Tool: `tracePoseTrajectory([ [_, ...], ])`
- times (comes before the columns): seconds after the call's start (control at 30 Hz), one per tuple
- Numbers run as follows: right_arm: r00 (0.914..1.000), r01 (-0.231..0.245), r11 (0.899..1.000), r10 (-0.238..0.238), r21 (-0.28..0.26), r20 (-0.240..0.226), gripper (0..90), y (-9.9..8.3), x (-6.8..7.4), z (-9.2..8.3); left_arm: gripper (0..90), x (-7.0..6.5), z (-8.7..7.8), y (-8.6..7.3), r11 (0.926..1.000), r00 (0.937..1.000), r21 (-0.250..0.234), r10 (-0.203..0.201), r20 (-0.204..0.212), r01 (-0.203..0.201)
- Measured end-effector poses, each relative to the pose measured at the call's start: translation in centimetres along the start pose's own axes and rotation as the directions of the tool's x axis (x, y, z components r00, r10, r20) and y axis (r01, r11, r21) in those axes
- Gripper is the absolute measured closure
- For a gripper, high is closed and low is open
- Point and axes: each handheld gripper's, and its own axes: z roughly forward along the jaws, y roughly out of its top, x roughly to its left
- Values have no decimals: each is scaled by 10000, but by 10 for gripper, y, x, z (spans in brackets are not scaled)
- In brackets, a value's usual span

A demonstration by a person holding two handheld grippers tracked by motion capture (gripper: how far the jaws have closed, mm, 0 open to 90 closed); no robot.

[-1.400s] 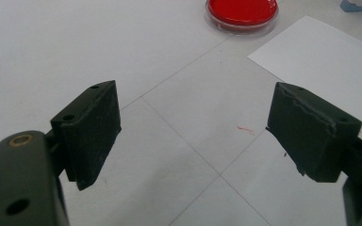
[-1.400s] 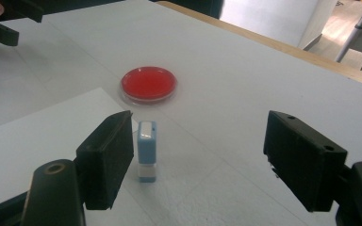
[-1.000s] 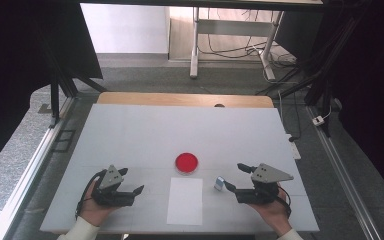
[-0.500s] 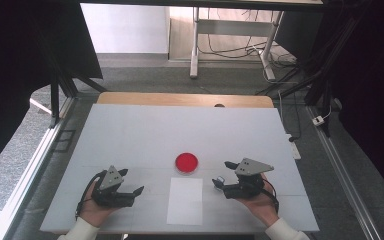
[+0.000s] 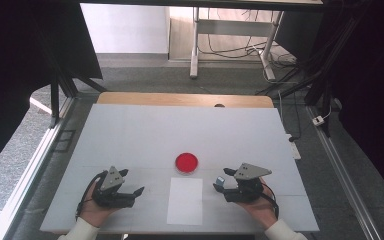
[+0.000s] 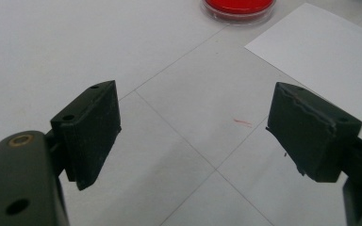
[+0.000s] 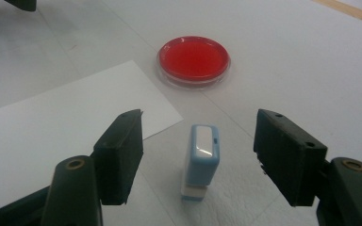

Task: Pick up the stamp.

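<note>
Both tools apart-jawed; right tool (image 7: 199,160) moved leftward, jaws just closing around untouched blue stamp (image 7: 201,162); left tool (image 6: 193,136) unmoved.

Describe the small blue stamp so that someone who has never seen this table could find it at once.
Start at the white table and find the sheet of paper near its front edge. Just right of it, between the right claw's open jaws, stands the stamp: upright and pale blue, unlike the flat round red dish.

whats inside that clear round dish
The dish holds a flat red fill across its whole floor, nothing lying on top. What sits under the red, and the table beneath the dish, is covered. The small blue stamp stands apart from it.
</note>
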Motion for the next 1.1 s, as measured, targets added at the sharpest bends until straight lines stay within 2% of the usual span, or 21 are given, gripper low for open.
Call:
tracePoseTrajectory([
  [0.2, 9998, 188, 9997, -189, 142, 61, 434, -2, 4, 5, 180, 0, 0, 0, 10000, 10000, 9, 5, 4, -5],
  [0.57, 9993, 233, 9993, -242, 308, 291, 513, -5, 3, 7, 180, 0, 2, -1, 9999, 10000, 97, 51, 6, -51],
  [0.97, 9993, 209, 9993, -218, 300, 299, 602, -6, 2, 8, 180, 0, 2, 0, 9999, 9999, 130, 90, 84, -92],
  [1.1, 9993, 222, 9991, -233, 365, 285, 689, -6, 2, 9, 180, -1, 2, -1, 9999, 9999, 140, 89, 70, -90],
])
